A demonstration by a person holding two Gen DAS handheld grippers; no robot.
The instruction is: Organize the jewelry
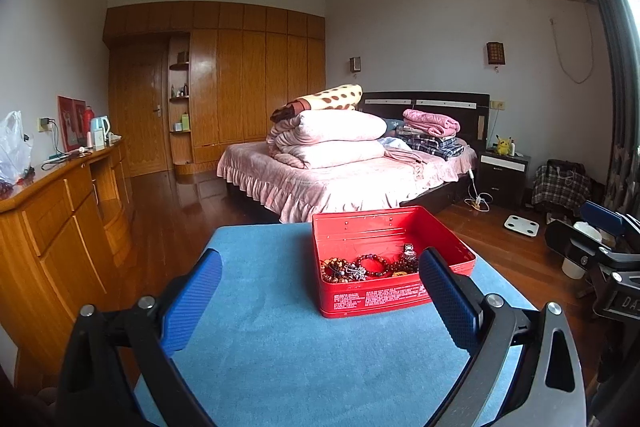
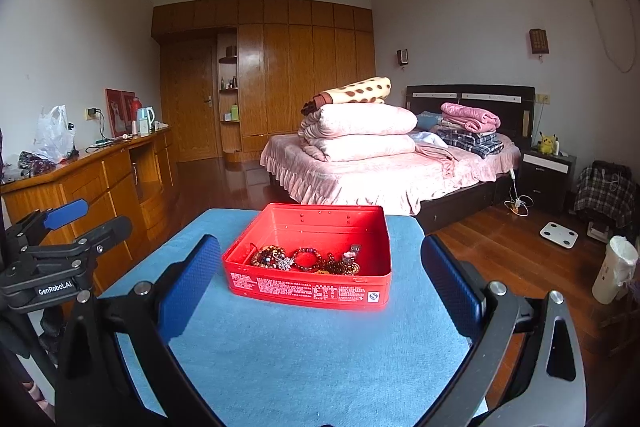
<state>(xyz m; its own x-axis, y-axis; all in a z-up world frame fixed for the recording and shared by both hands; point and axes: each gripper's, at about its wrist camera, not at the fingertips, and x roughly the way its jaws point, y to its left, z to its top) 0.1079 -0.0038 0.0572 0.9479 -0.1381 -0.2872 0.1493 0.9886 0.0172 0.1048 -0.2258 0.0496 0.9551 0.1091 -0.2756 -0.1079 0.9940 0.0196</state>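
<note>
The red tin [image 2: 308,259] sits on the blue cloth [image 2: 288,359] with the bead bracelets [image 2: 308,261] all inside. The left gripper [image 1: 320,303] and right gripper [image 2: 320,291] are wide apart, holding nothing. The job looks nearly done.

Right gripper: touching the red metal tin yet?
Apart. The right wrist view shows blue cloth between the open right gripper and the red metal tin.

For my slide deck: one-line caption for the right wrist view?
Open right tongs face a red tin of beaded bracelets on a blue cloth.
</note>
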